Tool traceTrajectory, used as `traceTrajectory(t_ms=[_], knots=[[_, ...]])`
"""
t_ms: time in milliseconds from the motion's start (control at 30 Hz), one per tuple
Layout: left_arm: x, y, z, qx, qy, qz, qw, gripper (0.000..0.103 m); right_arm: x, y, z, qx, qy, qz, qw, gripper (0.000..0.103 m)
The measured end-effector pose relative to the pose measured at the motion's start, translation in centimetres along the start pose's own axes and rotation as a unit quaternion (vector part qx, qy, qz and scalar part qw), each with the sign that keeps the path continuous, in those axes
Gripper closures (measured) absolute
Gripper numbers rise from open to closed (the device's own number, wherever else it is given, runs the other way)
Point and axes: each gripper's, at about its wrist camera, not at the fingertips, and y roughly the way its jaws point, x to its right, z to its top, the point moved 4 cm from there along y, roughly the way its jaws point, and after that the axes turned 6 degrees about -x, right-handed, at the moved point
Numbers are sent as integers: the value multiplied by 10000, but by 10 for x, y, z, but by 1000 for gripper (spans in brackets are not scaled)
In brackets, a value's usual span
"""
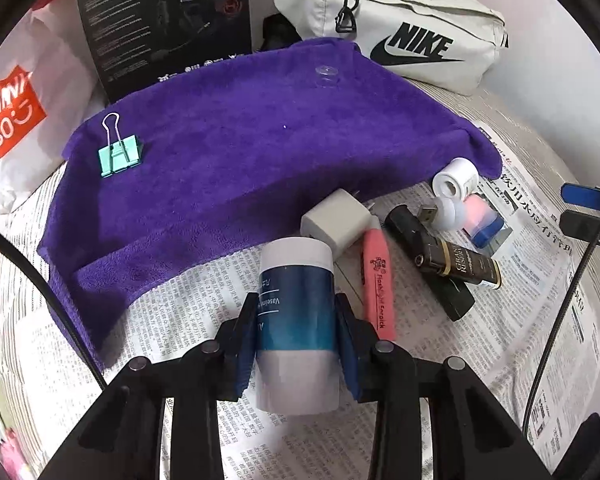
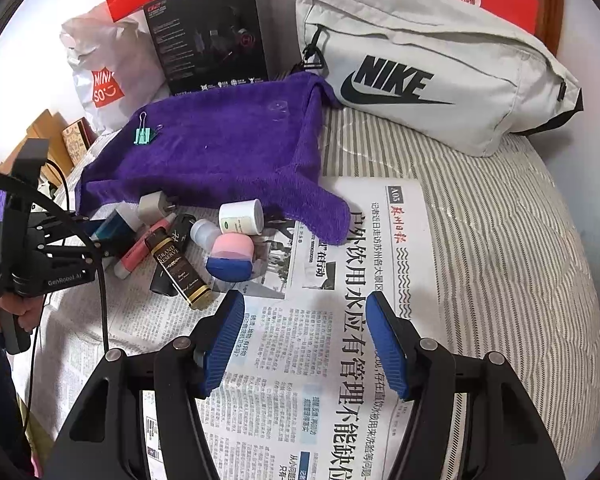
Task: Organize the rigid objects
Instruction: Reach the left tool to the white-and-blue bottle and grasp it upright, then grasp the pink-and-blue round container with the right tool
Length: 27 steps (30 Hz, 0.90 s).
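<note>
left hand-held gripper (image 1: 296, 320) clamped on blue-and-white tube (image 1: 296, 312), right hand-held gripper (image 2: 306, 344) released over newspaper (image 2: 340, 360)

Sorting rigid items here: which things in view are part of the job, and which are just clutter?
Job: blue-and-white tube in left gripper; binder clip on purple towel; charger; pink highlighter; white roll.

Lying about: Nike bag; black box; newspaper.

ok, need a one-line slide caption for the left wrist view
Left gripper shut on a blue-and-white tube over newspaper, purple towel with a green binder clip behind.
</note>
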Motion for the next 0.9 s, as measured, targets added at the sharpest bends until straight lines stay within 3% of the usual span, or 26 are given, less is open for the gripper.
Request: traceTrajectory(t_ms=[233,533,733,800,900], knots=[[-3,-5,-14,257,-141,52,9996,69,-25,23,14,-35,2,371,9993,40],[-14,-14,-38,451,-436,166,9979,69,-46,59,27,-114,-116,297,9994,40],[-11,-15,-42,517,-448,287,9972,68,-53,68,28,37,-320,-43,9995,40],[-11,-15,-42,525,-467,282,9971,68,-57,70,27,133,-490,-216,9985,43],[-11,-16,-42,522,-455,305,9971,68,-58,66,25,173,-684,-154,9974,60]])
